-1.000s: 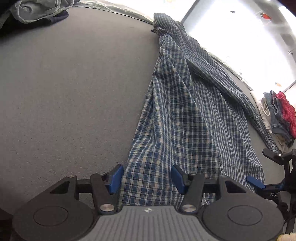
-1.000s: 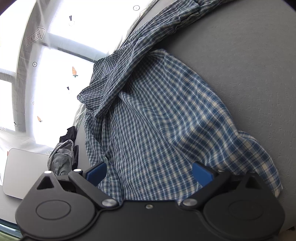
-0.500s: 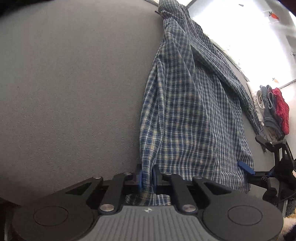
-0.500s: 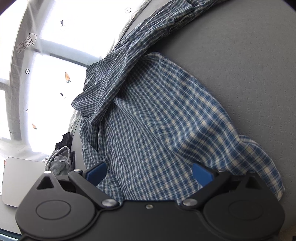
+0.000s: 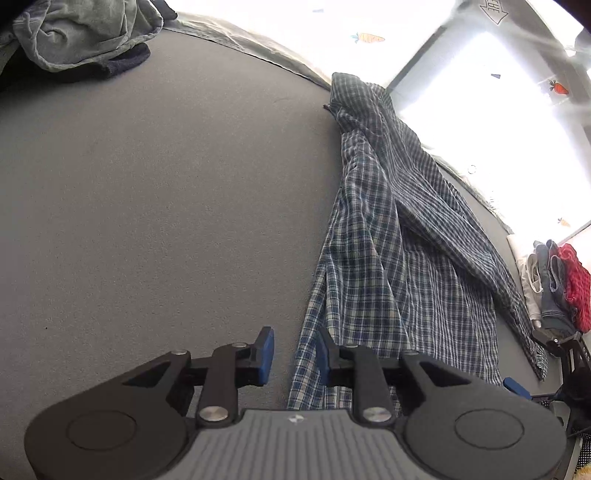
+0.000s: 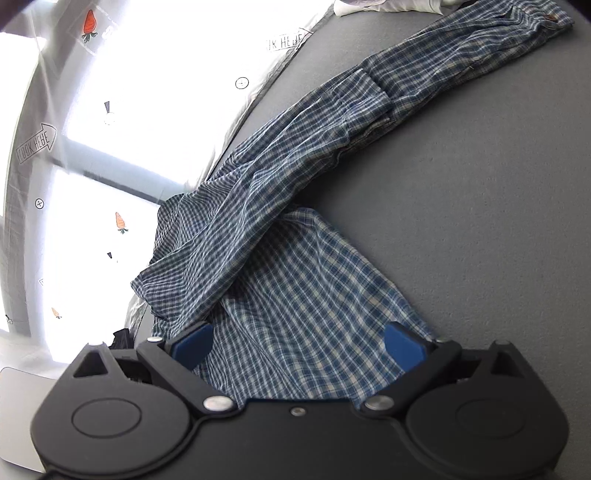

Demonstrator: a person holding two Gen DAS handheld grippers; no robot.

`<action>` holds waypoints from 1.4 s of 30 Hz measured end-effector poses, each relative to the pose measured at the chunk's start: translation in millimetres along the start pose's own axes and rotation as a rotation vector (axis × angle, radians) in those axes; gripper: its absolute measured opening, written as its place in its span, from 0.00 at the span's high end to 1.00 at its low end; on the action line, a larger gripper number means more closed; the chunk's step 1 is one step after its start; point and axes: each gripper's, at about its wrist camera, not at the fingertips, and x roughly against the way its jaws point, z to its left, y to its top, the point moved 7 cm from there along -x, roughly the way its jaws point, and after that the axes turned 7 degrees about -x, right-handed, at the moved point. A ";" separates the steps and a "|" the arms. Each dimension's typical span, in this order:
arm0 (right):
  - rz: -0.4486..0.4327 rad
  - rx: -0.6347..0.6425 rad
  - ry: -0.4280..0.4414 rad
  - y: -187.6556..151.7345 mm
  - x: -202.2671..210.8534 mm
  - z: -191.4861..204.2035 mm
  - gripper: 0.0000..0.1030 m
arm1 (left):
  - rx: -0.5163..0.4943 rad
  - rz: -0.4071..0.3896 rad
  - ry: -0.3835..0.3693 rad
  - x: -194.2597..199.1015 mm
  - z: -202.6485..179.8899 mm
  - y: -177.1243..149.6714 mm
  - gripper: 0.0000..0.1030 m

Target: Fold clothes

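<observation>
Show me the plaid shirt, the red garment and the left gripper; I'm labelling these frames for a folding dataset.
plaid shirt [image 5: 373, 280]: left wrist view, on the wrinkled body panel.
red garment [image 5: 574, 273]: left wrist view, on its top in the pile at right.
left gripper [image 5: 293, 352]: left wrist view, midway between the blue fingertips.

My left claw's [image 5: 293, 352] body covers the near hem of the plaid shirt [image 5: 384, 266]. My right claw [image 6: 299, 345] hides that hem too, and the shirt's cuff [image 6: 546, 16] runs to the frame's top edge. The grey clothes pile [image 5: 85, 33] is cut off at the corner; the folded stack [image 5: 557, 284] is too small to sort.
</observation>
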 end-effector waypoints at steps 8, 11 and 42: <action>-0.188 0.195 -0.187 75.1 -18.5 14.3 0.03 | -0.043 -0.010 0.006 -46.0 -7.4 63.8 0.67; -0.219 0.256 -0.238 104.8 -34.1 22.5 0.04 | -0.055 -0.014 0.000 -67.6 -12.1 92.3 0.63; -0.171 0.521 -0.542 174.1 -109.3 23.9 0.75 | 0.021 -0.094 -0.023 -217.1 -20.8 297.2 0.63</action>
